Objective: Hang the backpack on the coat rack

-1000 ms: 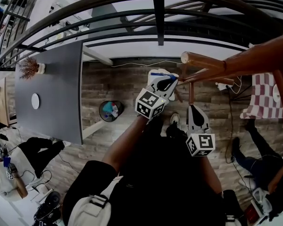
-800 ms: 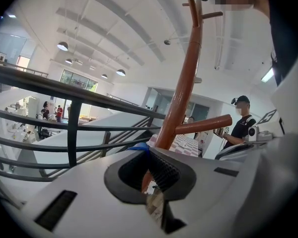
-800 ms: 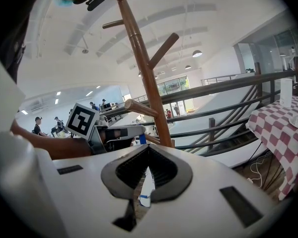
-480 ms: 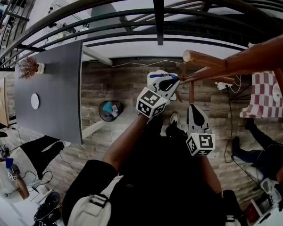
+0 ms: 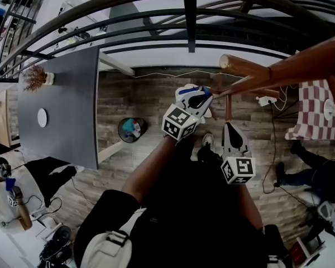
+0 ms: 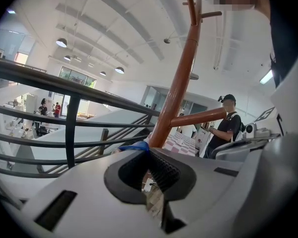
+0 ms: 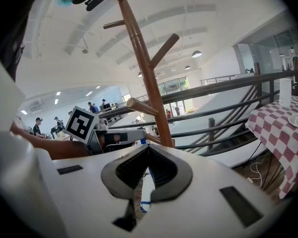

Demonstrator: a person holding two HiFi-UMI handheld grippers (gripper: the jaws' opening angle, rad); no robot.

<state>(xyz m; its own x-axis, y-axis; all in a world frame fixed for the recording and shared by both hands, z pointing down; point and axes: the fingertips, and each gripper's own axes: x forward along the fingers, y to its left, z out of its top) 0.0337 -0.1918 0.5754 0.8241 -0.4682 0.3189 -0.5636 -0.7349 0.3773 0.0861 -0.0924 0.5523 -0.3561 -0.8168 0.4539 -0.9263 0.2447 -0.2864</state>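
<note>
The brown wooden coat rack (image 5: 279,71) leans in from the right in the head view, its pegs ending beside my grippers. My left gripper (image 5: 205,95) is raised with its tips at the pegs. In the left gripper view its jaws are shut on nothing, with the rack trunk (image 6: 181,78) rising just beyond them. My right gripper (image 5: 227,126) hangs lower, under a peg, also shut and empty. Its own view shows the rack (image 7: 141,63) ahead and the left gripper (image 7: 114,139) to the left. A pale bag (image 5: 107,250) with a black buckle lies at the person's chest.
A dark metal railing (image 5: 190,15) runs behind the rack. On the left stands a grey table (image 5: 67,133) with a small plate (image 5: 42,118) and a dried plant (image 5: 36,80). A bin (image 5: 131,130) stands on the wooden floor. At right is a checked tablecloth (image 5: 312,116), with people nearby.
Both grippers stay almost where they were, the left one edging slightly toward the pegs. People at the picture's edges have shifted.
</note>
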